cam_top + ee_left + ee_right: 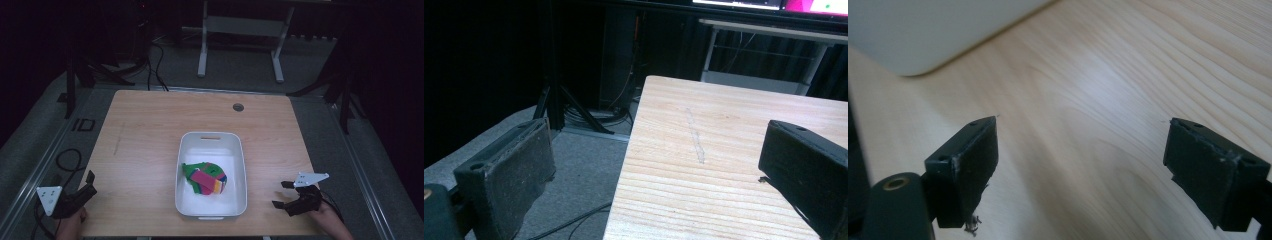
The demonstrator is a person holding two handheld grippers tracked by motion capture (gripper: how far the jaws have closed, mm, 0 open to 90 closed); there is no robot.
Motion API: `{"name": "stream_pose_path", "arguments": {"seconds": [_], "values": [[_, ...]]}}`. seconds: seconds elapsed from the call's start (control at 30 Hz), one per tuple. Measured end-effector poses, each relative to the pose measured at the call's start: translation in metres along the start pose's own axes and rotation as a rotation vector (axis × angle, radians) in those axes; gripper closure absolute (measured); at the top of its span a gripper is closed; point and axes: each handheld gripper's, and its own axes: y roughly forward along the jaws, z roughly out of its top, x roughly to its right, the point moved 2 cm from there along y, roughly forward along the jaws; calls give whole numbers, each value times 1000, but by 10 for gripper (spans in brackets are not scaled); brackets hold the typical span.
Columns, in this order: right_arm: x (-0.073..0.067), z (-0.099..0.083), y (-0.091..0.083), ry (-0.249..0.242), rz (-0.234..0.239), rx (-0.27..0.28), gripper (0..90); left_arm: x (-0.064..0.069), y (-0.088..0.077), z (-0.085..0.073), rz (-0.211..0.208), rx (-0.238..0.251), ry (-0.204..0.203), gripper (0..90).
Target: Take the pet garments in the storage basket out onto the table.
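Looking at my left gripper (89, 183) first, it's sitting right at the near-left corner of the wooden table (150, 125), jaws spread wide with nothing between them; in the left gripper view one jaw hangs out over the grey floor (584, 165) and the other over the wood, with a faint pale streak (695, 140) running along the grain ahead. My right gripper (281, 195) is over by the near-right side, also spread wide and empty, low over the bare tabletop. In the right gripper view I can see a rounded corner of the white bin (923, 30) just ahead and to the left of the jaws, not touching. The bin (210, 212) sits in the middle of the near half of the table, between the two grippers, and there's a crumpled bundle of colourful cloth (205, 178) in it, green, pink, yellow and blue. Farther back there's a small round grommet hole (238, 107) in the tabletop.
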Motion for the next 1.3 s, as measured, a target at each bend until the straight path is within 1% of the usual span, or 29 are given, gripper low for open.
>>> {"name": "stream_pose_path", "arguments": {"seconds": [0.07,0.13,0.2,0.27,0.3,0.47,0.57,0.63,0.73,0.77,0.9,1.03,1.07,1.1,1.2,1.27,1.3], "values": [[-5,6,1,-30,22,-5,141,0,0,0,2,2,2,18],[-9,12,3,-43,39,-6,141,0,0,0,-1,2,4,18],[-12,18,3,-52,68,4,141,0,0,0,-1,1,5,18],[-16,22,3,-38,112,18,141,0,0,0,-1,1,4,18],[-18,25,4,-43,123,15,141,0,0,0,-1,2,3,18],[-28,42,3,-68,151,10,141,1,0,0,-1,3,7,18],[-34,54,0,-93,147,17,139,1,0,0,-1,3,7,18],[-36,64,-4,-94,132,31,135,1,-1,0,0,4,6,18],[-38,78,-9,-98,122,58,134,1,-1,0,0,3,6,18],[-38,82,-11,-92,123,61,134,1,-1,0,-1,3,6,18],[-40,100,-14,-116,117,37,134,0,-1,0,-1,4,5,18],[-43,117,-16,-133,128,45,134,1,-1,0,1,2,9,18],[-43,117,-16,-133,128,45,134,1,-1,0,1,2,9,18],[-45,126,-15,-140,132,45,133,1,-1,0,1,1,9,18],[-49,136,-12,-151,121,41,132,1,-1,0,0,2,7,18],[-52,143,-9,-162,99,41,132,1,-1,0,-1,3,5,18],[-54,146,-7,-169,101,38,132,1,-1,0,-2,3,6,18]]}}
